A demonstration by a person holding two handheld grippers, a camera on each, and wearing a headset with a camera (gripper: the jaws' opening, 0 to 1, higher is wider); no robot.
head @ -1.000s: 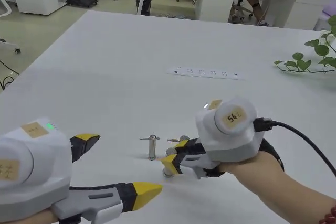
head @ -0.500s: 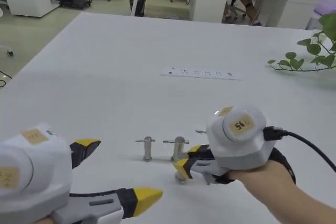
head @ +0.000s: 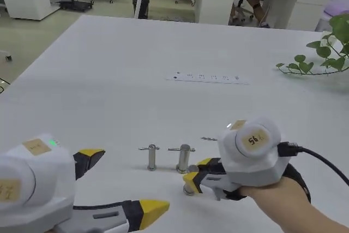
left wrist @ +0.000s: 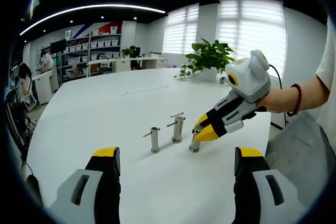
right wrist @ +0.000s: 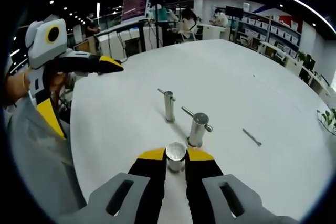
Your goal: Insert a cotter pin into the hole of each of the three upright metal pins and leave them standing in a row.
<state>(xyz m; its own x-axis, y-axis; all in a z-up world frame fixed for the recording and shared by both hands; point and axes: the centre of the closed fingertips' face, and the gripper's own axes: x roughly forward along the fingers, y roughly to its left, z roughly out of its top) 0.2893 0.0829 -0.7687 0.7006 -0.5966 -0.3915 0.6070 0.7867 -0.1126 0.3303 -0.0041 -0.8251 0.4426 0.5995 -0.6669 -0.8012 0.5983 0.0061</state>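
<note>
While the third metal pin [right wrist: 176,157] stands clamped between the right gripper's [head: 193,177] jaws, the middle pin [right wrist: 197,128] and far pin [right wrist: 168,106], each crossed by a cotter pin, stand just ahead. A loose cotter pin [right wrist: 252,137] lies off to their right. The left gripper's [left wrist: 177,153] jaws gape wide, holding nothing.

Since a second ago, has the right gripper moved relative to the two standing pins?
Yes: the right gripper, shut on the third pin, has moved right, uncovering the middle pin.

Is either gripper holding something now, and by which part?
The right gripper grips the third metal pin near its top; the left gripper is open, holding nothing.
</note>
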